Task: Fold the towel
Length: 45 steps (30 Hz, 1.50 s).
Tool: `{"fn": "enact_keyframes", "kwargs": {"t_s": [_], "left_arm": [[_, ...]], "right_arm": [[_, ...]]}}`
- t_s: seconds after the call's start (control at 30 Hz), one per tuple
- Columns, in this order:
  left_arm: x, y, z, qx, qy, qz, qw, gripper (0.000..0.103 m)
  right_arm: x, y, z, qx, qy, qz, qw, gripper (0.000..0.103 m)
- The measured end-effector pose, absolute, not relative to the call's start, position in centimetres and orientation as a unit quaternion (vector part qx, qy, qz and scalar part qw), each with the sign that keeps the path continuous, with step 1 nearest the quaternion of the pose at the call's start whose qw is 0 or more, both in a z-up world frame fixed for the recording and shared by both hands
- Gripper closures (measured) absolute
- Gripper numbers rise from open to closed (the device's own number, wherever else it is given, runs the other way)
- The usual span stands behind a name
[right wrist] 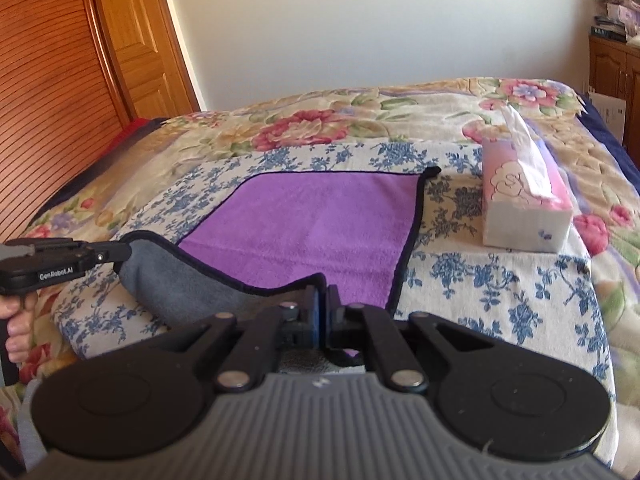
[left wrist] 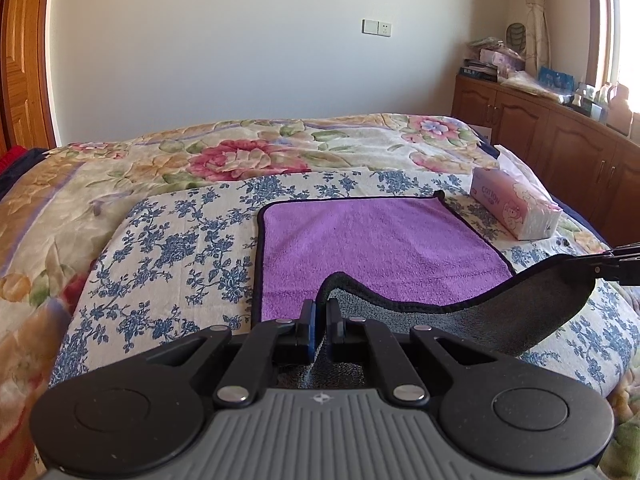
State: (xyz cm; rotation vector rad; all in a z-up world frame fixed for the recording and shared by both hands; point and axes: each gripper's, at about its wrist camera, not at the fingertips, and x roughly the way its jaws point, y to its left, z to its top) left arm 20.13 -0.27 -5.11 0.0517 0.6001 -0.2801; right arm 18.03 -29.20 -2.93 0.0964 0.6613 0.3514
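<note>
Left gripper (left wrist: 321, 312) pinched tight on the near edge of the towel (left wrist: 380, 240), grey underside curling up out of the narrow gap. Same deal with the right gripper (right wrist: 322, 304), clamped on that near edge too, other corner. Near edge lifted off the bed between the 2, sagging in a grey roll. Rest of the towel lying flat, purple side up with dark trim, on the blue flowered cloth (left wrist: 172, 248). Just right of the towel, a tissue pack (right wrist: 524, 208), not touching it. Past the towel, the big rose-print blanket (left wrist: 248, 152). Further back, plain wall with a socket plate (left wrist: 377, 27), wooden cabinets (left wrist: 560, 132) off right of the towel.
</note>
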Motion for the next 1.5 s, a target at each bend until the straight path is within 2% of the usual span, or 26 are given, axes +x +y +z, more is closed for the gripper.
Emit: {"fn": "enact_keyframes", "kwargs": {"t_s": [1.5], "left_arm": [[25.8,-0.6,-3.8,0.020,0.260,-0.124,0.957,0.098]], "right_arm": [[23.2,-29.1,-1.3,-0.027,0.260,0.172,0.950,0.099]]}}
